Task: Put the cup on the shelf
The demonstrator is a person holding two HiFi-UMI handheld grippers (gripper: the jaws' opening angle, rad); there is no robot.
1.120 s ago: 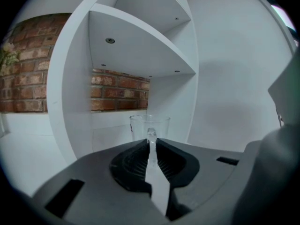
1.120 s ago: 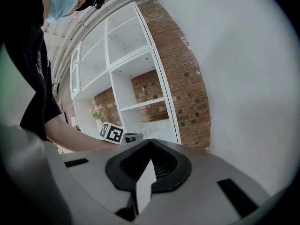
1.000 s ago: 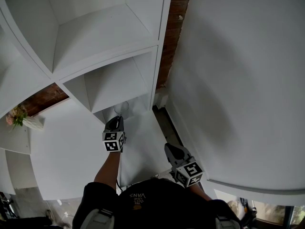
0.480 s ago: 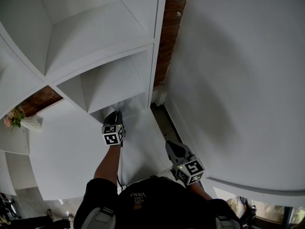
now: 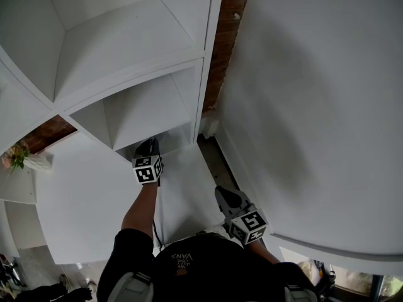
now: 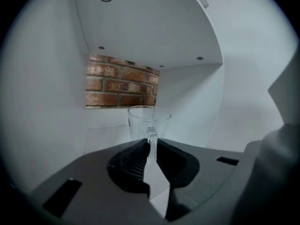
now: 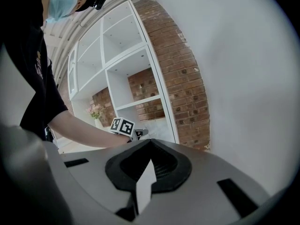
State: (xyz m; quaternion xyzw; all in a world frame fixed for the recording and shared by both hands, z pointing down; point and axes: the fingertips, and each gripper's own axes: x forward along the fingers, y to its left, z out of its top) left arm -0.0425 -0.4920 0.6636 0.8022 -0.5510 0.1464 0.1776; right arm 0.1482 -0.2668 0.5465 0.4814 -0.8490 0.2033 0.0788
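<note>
A clear glass cup (image 6: 149, 120) with a handle stands upright in front of my left gripper (image 6: 151, 138), which is shut on that handle. The cup is inside a lower compartment of the white shelf (image 6: 140, 27); its base is hidden behind the jaws, so I cannot tell whether it rests on the board. In the head view the left gripper (image 5: 147, 148) reaches into that compartment of the shelf (image 5: 148, 106) and hides the cup. My right gripper (image 5: 222, 194) hangs lower right, away from the shelf, shut with nothing in it (image 7: 149, 148).
Bare brick (image 6: 122, 86) backs the compartment, and a brick strip (image 5: 223, 36) runs between the shelf and a white wall (image 5: 315, 106). A vase with flowers (image 5: 19, 157) stands in a compartment at the far left. The person's left forearm (image 7: 79, 128) stretches toward the shelf.
The left gripper has moved forward into the lower shelf compartment with the cup, which no longer shows in the head view. The right gripper has barely moved.
</note>
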